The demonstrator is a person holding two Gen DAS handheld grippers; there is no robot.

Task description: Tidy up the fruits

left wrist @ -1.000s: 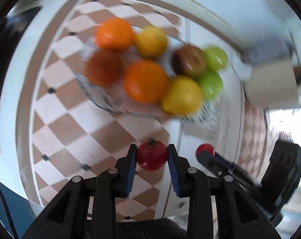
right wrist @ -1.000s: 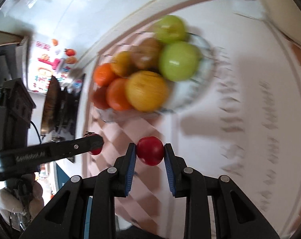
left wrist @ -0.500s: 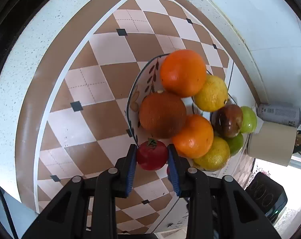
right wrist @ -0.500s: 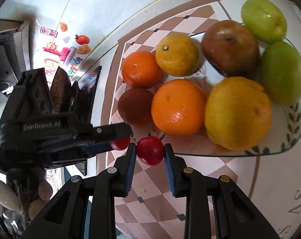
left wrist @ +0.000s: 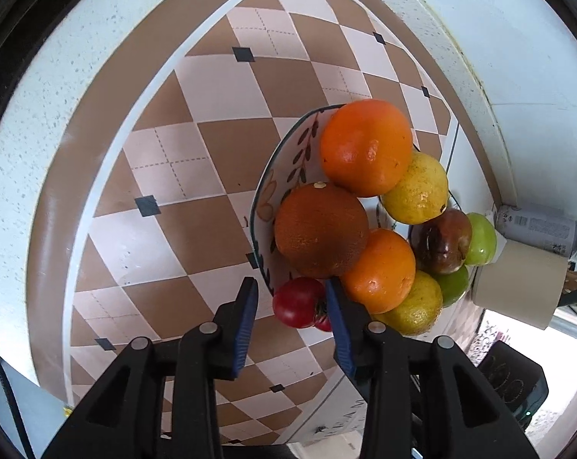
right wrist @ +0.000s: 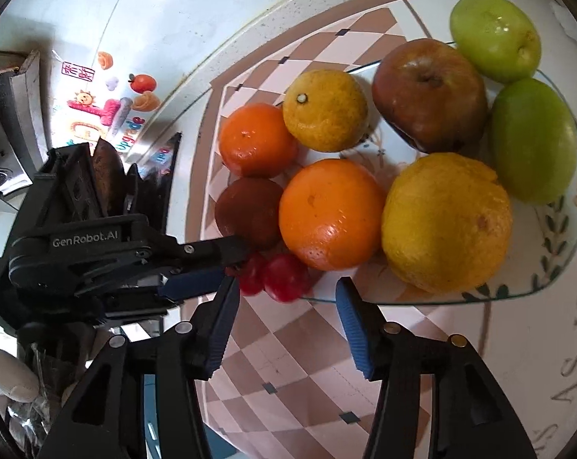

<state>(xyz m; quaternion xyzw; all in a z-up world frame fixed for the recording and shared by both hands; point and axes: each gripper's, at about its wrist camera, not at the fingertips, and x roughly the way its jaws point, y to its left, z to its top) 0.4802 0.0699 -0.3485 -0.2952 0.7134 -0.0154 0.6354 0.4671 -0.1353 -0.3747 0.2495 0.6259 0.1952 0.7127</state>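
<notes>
Step in hand: dropping off two small red fruits at the near edge of the plate [right wrist: 563, 267], w/ both claws letting go.

Right claw [right wrist: 284, 302]: jaws opening, already fairly wide, pads clear of the red fruit [right wrist: 286, 277], which sits on the plate rim just ahead of them.

Left claw [left wrist: 290, 306]: jaws opening, narrower gap; its red fruit [left wrist: 298, 302] lies btwn the pads, leaning on the right one, left pad clear.

Farther on the plate: oranges, lemons, brown apple, green fruits.

Next, prob.: lift both claws straight back w/o nudging the red ones off the rim.
</notes>
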